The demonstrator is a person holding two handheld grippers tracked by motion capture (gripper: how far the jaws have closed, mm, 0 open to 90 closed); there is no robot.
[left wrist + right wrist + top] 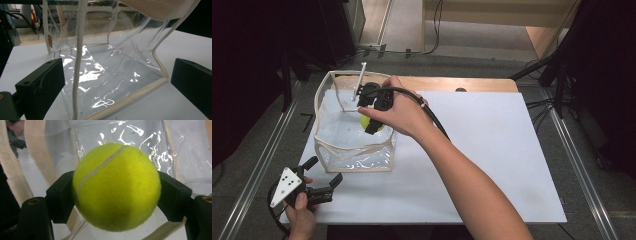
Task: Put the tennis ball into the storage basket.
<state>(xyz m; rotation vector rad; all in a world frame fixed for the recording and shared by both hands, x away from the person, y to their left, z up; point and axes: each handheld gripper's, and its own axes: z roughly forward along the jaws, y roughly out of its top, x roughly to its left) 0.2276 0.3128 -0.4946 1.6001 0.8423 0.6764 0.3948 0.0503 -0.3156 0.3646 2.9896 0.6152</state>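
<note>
We hold a yellow tennis ball (116, 186) in our right gripper (373, 119). The two black jaws squeeze it from both sides, right across its fat middle. That is the best place to hold it, because a round ball can pop out if we pinch it near the edge. The ball looks light, fuzzy and a bit bouncy, so we think it will not break, but it may roll or hop if we drop it.

The ball hangs inside the top of the clear bag (354, 152), on the left, far part of the white table (492, 165). The bag looks soft and floppy.

Our left gripper (323, 172) waits near the bag's near side, jaws wide apart, holding nothing.

A small brown tag (50, 41) sits on the bag's edge. We cannot read it.
</note>
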